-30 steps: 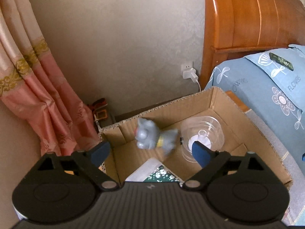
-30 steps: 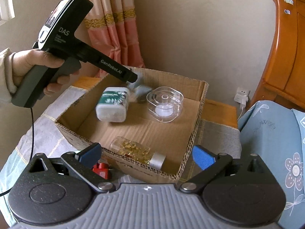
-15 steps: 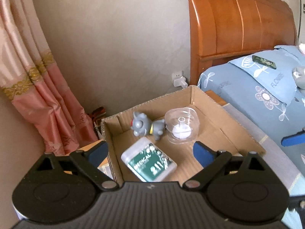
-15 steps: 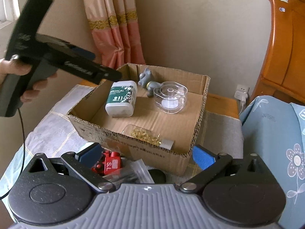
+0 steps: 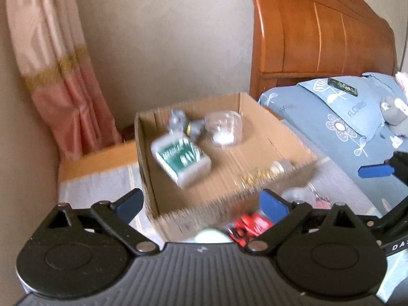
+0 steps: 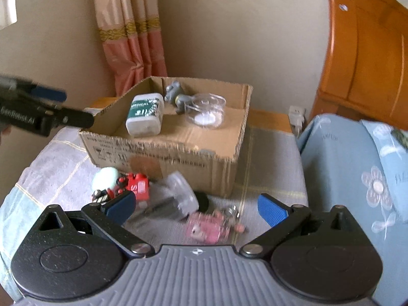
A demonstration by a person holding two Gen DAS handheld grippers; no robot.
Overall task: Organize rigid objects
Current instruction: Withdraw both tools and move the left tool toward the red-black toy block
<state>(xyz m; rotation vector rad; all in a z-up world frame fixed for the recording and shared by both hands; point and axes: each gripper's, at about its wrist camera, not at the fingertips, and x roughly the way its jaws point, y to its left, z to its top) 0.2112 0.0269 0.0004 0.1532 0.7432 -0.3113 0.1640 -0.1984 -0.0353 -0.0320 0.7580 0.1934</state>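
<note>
Now your left tongs hang wide and empty over the near wall of the cardboard box, their jaws having just been opening with nothing between them; your right tongs also stand wide, gripping nothing, above the clutter on the cloth-covered worktop. Inside the box lie a white bottle with a green label, a grey toy figure and a clear round container, the figure and the container touching at the far wall; the left view also shows a jar of yellow capsules against the near wall. Outside, just in front of the box, sit a pale green egg-shaped thing, a red toy, a clear lidded jar on its side and a pink item, blurred. A blue floral bed flanks the worktop.
</note>
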